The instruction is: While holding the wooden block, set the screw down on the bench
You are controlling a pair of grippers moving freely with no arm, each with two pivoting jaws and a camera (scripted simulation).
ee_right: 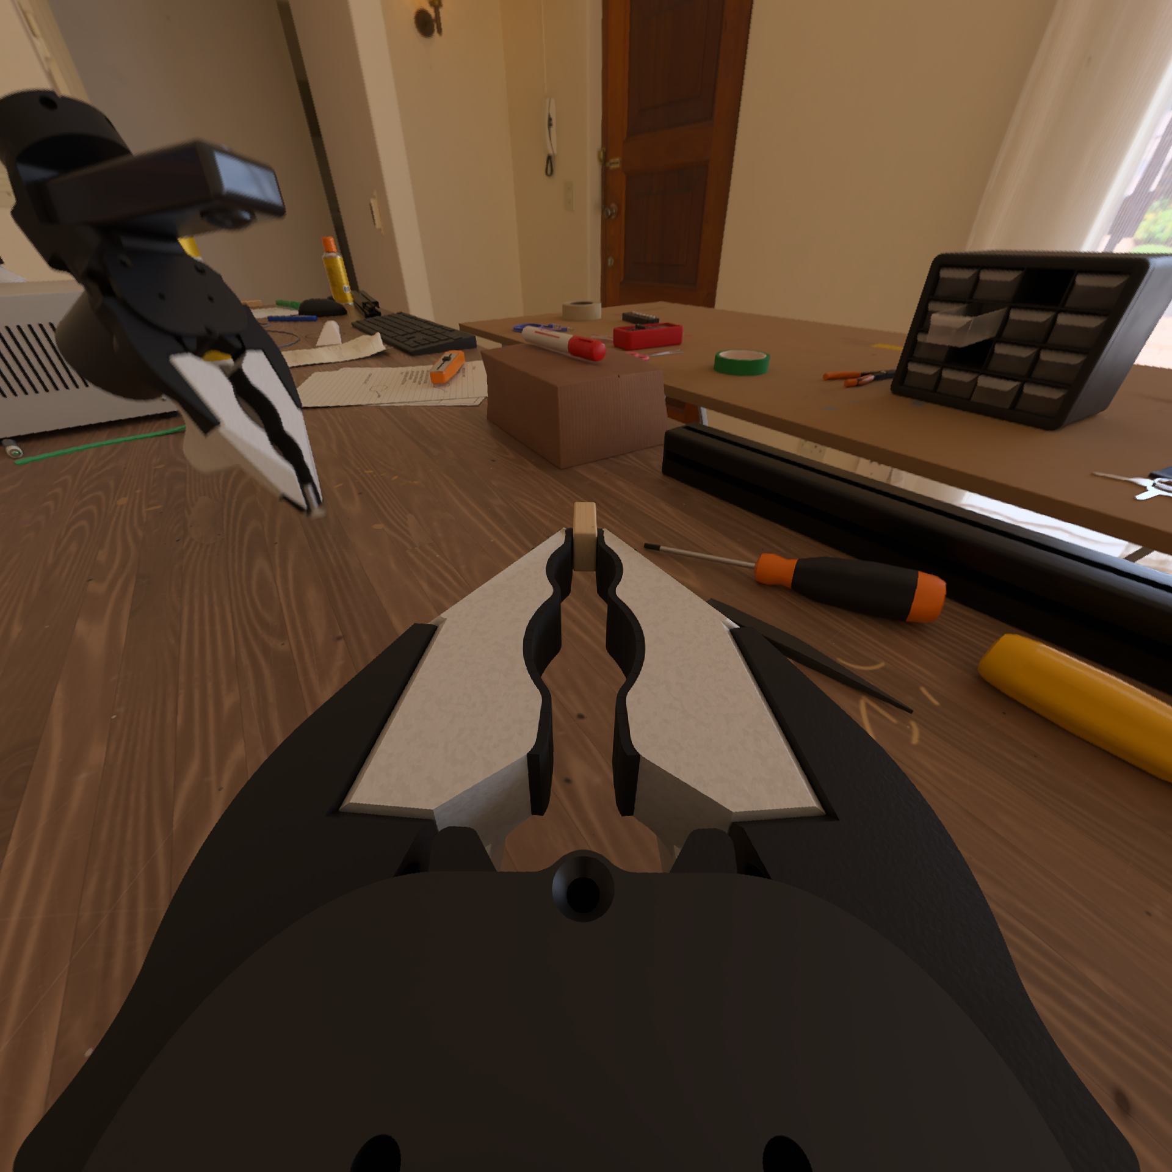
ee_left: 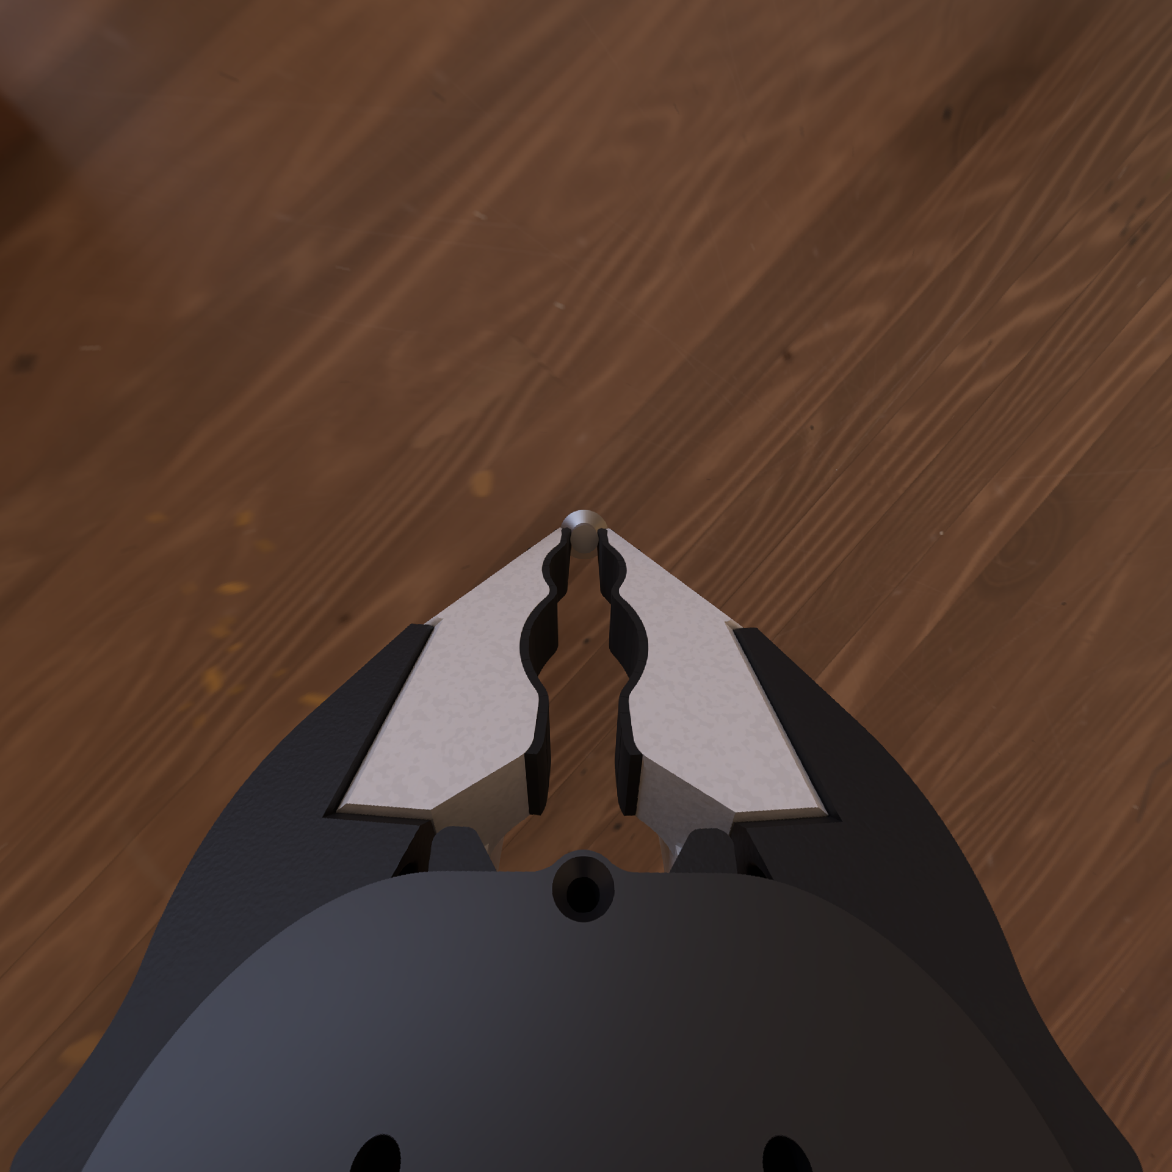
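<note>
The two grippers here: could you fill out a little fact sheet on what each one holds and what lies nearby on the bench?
left gripper: shut on the screw, a small silver head at its fingertips, above the bench
right gripper: shut on the wooden block, pale and upright
screw on bench: not yet
nearby tools: screwdriver with orange and black handle, lying right of the block; yellow handle farther right
behind: brown box, black drawer cabinet

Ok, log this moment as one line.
left gripper: shut on small silver metal screw, above brown wooden bench | right gripper: shut on small pale wooden block | screw not yet down
</note>
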